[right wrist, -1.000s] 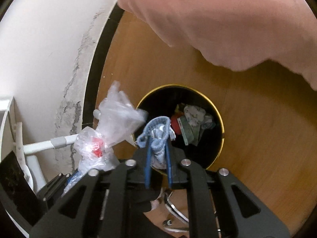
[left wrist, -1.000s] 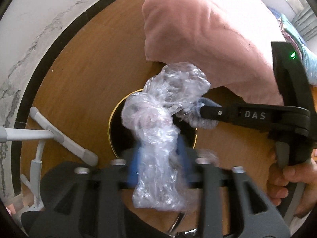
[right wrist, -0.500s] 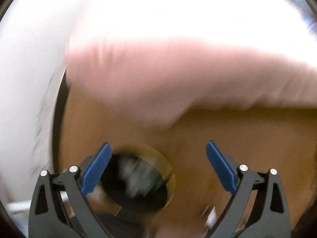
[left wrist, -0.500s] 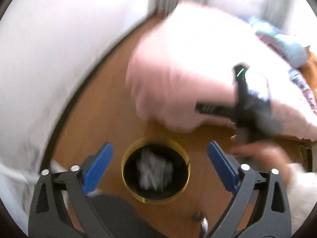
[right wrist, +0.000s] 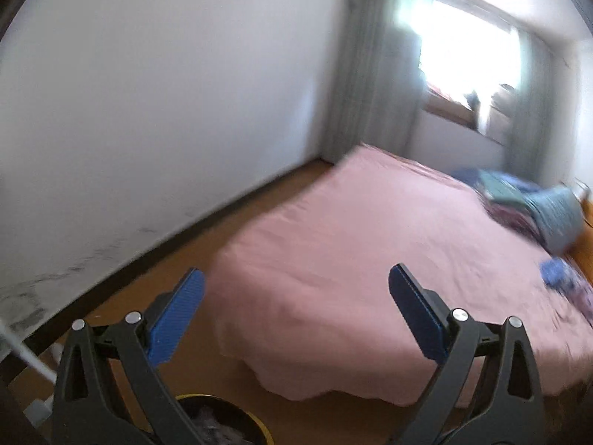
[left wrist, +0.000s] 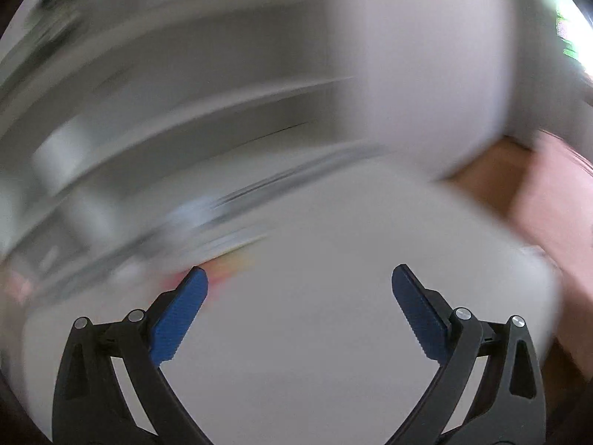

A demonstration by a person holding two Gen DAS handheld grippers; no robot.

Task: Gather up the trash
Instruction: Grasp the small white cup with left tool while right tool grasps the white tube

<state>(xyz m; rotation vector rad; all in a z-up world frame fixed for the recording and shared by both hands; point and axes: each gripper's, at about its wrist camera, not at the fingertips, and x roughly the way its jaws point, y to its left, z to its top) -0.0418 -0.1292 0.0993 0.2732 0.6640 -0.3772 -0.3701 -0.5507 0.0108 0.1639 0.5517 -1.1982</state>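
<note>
trash shows only as a pale, crumpled blur inside the black bin with the yellow rim, cut off by the bottom edge of the right wrist view and partly hidden behind the right tool's dark frame — what the pieces are cannot be made out. the bin stands on the wooden floor, just beside the corner of the bed with the pink sheet. at the far right of the bed, bundled blue and dark fabrics are too smeared to identify. a white wall, grey curtains and a bright window fill the rest, all soft with motion.

the left wrist view is almost wholly streaked: grey and white bands, a pale rounded surface below, a sliver of brown and pink at the right edge — nothing there can be named with confidence.

the right tool points forward and slightly down over the bed corner, its blue pads spread wide with nothing between them. the left tool is likewise spread wide and empty, tilted down toward the blurred pale surface.
</note>
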